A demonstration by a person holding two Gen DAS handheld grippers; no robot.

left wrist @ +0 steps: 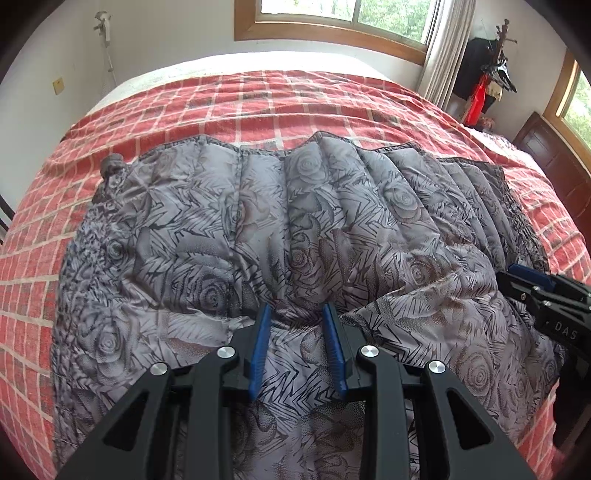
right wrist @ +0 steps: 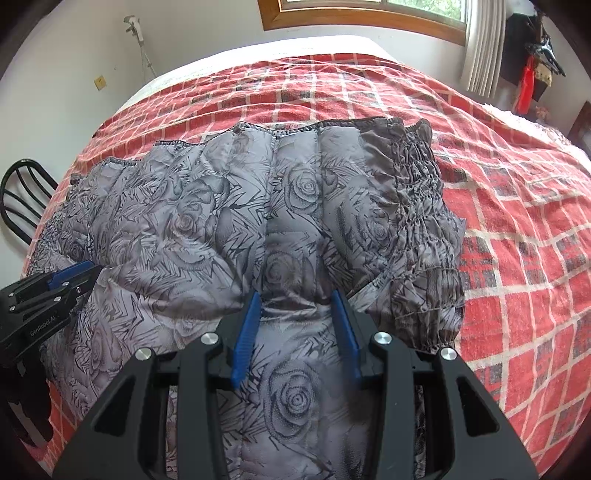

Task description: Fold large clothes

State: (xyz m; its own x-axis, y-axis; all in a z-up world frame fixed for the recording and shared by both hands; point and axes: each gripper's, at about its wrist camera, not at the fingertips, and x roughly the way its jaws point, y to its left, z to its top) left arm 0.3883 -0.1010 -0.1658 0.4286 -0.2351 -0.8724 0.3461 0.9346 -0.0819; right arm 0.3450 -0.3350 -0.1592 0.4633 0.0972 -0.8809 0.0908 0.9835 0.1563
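From the left wrist view, a large grey quilted garment [left wrist: 295, 229] printed with roses lay spread across a bed covered by a red checked bedspread [left wrist: 258, 107]. The left gripper [left wrist: 297, 317] pointed steeply down at the garment's near part, its two blue fingers [left wrist: 258, 354] partly apart with a raised fold of the grey fabric bunched between them. The pads appeared to pinch that fold. At the right edge of the view, the right gripper [left wrist: 532, 280] reached onto the same garment. Behind the bed stood a white wall, a wood-framed window [left wrist: 332, 26] with a pale curtain [left wrist: 443, 48], and a coat stand [left wrist: 491, 74] hung with dark and red items.

From the right wrist view, the garment [right wrist: 207, 229] stretched away over the bedspread [right wrist: 517, 229], with a gathered, elastic-looking band [right wrist: 421, 206] along its right side. The right gripper [right wrist: 299, 306] also pointed down, its blue fingers [right wrist: 245, 339] partly apart and closed on a ridge of fabric rising between them. The left gripper [right wrist: 74, 273] showed at the left edge, resting on the garment. A black metal chair back [right wrist: 26, 192] stood beside the bed at far left.
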